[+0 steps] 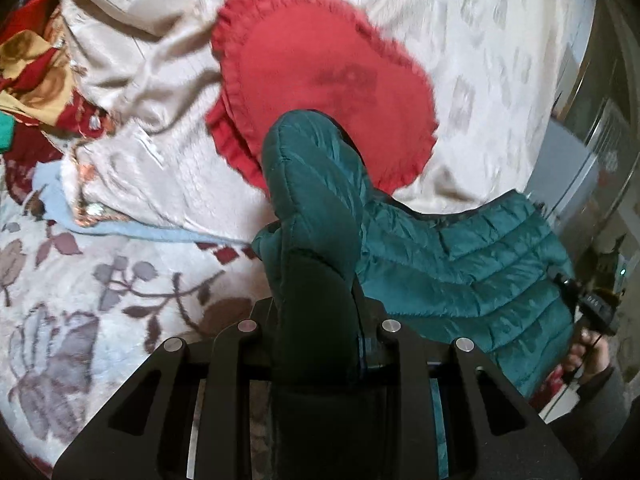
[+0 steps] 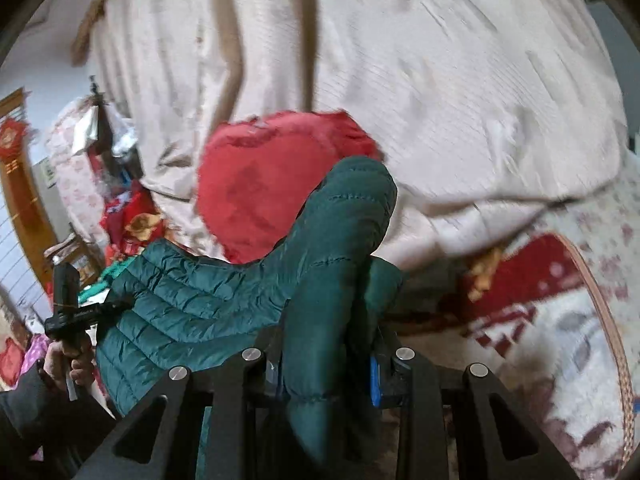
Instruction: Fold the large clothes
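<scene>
A: Item one, nearest?
B: Left gripper (image 1: 320,312), jaws pinched on a bunched fold of the green quilted jacket (image 1: 472,264). The fabric hides the fingertips.

A: Item two?
B: Right gripper (image 2: 332,332), jaws likewise clamped on another fold of the same jacket (image 2: 188,300). Each view shows the other hand (image 1: 588,356) gripping its handle at the jacket's far edge.

A: Where does the jacket sit?
B: Stretched between the two grippers and lifted off the bed, its puffed ends standing up above each pair of jaws.

A: Beneath it?
B: A flowered blanket (image 1: 100,292), open on the left side of the left view. A pale blue cloth (image 1: 132,228) lies along its far edge.

A: Further off?
B: A red heart-shaped cushion (image 1: 320,88) with a frilled edge, just behind the jacket, resting on a cream quilt (image 1: 500,60).

A: Farthest?
B: Rumpled satin and a red and gold cloth (image 1: 36,64) crowd the far left edge. The far right edge meets furniture, blurred.
</scene>
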Available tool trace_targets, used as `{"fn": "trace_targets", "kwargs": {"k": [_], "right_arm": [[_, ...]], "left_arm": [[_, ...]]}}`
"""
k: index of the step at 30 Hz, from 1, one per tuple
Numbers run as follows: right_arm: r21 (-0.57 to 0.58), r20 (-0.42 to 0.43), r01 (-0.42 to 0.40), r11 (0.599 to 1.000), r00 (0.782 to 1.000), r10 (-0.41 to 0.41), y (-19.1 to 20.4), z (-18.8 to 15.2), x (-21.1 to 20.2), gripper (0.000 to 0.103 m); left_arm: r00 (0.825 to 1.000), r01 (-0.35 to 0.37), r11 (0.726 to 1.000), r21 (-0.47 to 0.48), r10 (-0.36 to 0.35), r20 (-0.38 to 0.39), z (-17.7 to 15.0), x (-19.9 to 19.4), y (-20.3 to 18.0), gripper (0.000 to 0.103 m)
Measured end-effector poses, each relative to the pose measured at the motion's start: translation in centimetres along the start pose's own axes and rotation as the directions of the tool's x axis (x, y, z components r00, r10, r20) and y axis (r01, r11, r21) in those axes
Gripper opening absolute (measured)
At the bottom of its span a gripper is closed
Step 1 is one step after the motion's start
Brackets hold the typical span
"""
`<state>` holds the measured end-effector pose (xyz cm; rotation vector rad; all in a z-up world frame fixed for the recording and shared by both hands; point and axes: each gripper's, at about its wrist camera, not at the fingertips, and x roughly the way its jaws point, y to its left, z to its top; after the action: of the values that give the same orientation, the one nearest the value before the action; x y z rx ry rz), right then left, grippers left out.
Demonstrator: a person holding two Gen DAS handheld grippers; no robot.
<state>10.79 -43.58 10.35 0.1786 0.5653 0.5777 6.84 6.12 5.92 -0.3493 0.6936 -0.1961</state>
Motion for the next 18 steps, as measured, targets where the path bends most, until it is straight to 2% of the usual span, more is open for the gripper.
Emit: {"fn": "trace_targets", "kwargs": {"k": [4, 5, 7, 9, 11, 12, 14, 15, 17, 18], "right_arm": [[0.097, -0.093, 0.02, 0.995, 0.996, -0.011, -3.1, -1.3, 2.4, 0.03], [0.15, -0.122, 0.019, 0.989, 0.992, 0.0, -4.1, -1.7, 3.2, 0.035], [0.297, -0.186, 0.024, 0.955, 0.982, 0.033, -6.4, -2.6, 4.5, 0.044], [0.409, -0.205, 0.042, 0.912, 0.978, 0.047, -8.2, -3.3, 4.6, 0.054], [0.502, -0.209, 0.077, 0.862, 0.977, 0.035, -9.6, -3.8, 4.3, 0.055], [0.544, -0.199, 0.096, 0.834, 0.98, 0.016, -10.3, -3.9, 3.7, 0.055], [0.561, -0.184, 0.156, 0.813, 0.981, -0.062, -10.6, -3.3, 2.4, 0.055], [0.551, -0.161, 0.187, 0.813, 0.98, -0.116, -10.3, -2.7, 1.4, 0.055], [0.493, -0.098, 0.227, 0.84, 0.974, -0.205, -8.7, -1.2, -0.5, 0.056], [0.443, -0.075, 0.251, 0.861, 0.967, -0.244, -7.5, -0.4, -0.9, 0.063]], "left_arm": [[0.997, -0.067, 0.997, -0.042, 0.066, -0.035, -0.3, 2.6, 1.0, 0.033], [0.996, -0.081, 0.995, -0.059, 0.078, -0.051, -0.3, 3.0, 1.4, 0.037], [0.993, -0.091, 0.992, -0.092, 0.083, -0.082, -0.6, 3.5, 2.0, 0.045], [0.991, -0.093, 0.988, -0.122, 0.08, -0.108, -0.8, 3.7, 2.6, 0.054], [0.99, -0.081, 0.982, -0.169, 0.06, -0.127, -0.3, 3.3, 3.4, 0.057], [0.99, -0.078, 0.979, -0.189, 0.054, -0.13, -0.2, 2.8, 3.7, 0.058], [0.99, -0.107, 0.971, -0.216, 0.083, -0.117, 0.6, 1.8, 4.3, 0.059], [0.989, -0.135, 0.966, -0.22, 0.118, -0.087, 1.0, 1.0, 4.4, 0.059], [0.983, -0.183, 0.959, -0.215, 0.185, -0.011, 1.7, -0.7, 4.3, 0.059], [0.977, -0.201, 0.956, -0.212, 0.211, 0.024, 2.2, -1.5, 3.9, 0.06]]}}
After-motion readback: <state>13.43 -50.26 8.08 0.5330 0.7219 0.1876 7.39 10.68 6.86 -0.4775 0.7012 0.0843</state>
